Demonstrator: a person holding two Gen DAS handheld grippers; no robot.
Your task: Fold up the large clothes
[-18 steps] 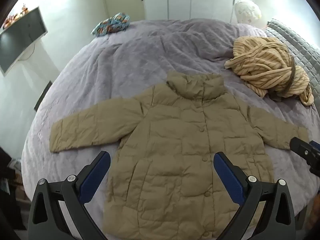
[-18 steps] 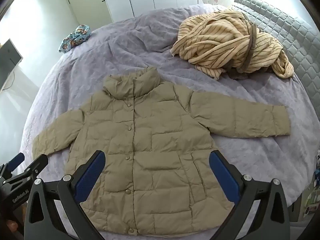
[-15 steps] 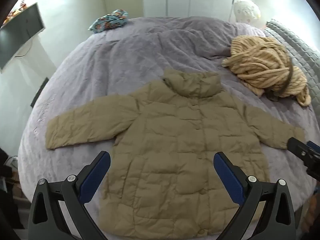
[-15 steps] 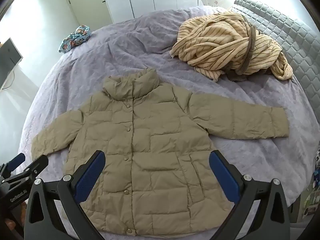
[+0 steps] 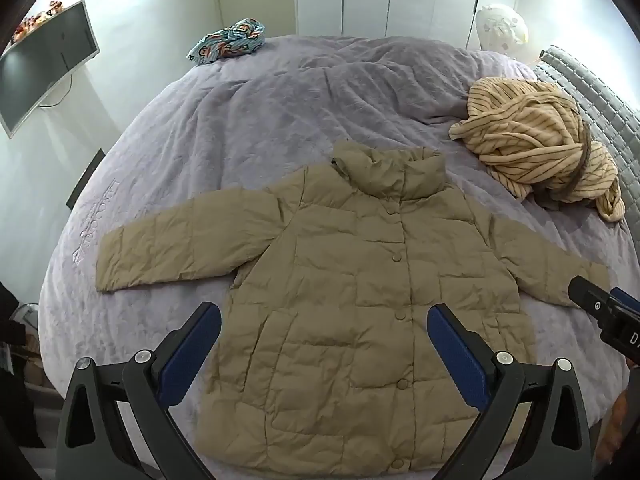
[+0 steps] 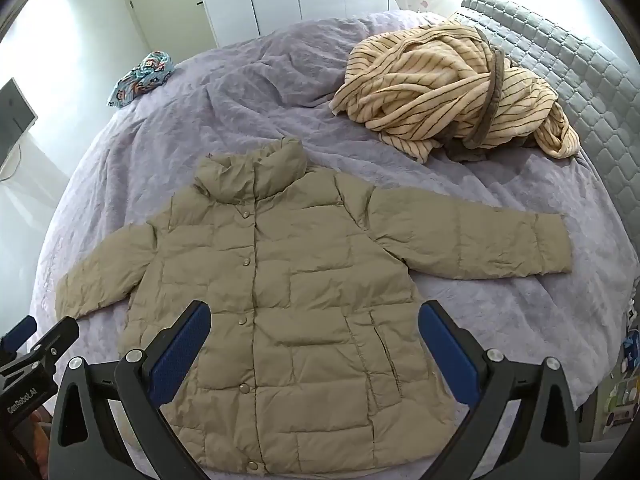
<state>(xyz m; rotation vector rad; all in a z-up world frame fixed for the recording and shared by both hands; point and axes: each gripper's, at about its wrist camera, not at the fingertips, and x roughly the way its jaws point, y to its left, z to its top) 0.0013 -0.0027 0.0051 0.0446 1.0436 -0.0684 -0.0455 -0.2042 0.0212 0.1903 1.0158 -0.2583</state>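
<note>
L gripper (image 5: 322,354) released, jaws wide, nothing held; hovers low centre of frame above jacket (image 5: 360,312) hem. R gripper (image 6: 314,350) likewise released, empty. Jacket lies flat mid-frame, front up, buttoned, sleeves spread L/R: prob. laid out so sleeves fold in first. No fold made yet. Beyond it, upper right: striped blanket (image 6: 452,96), bunched, apart from jacket. Bed (image 5: 260,120) underneath.
</note>
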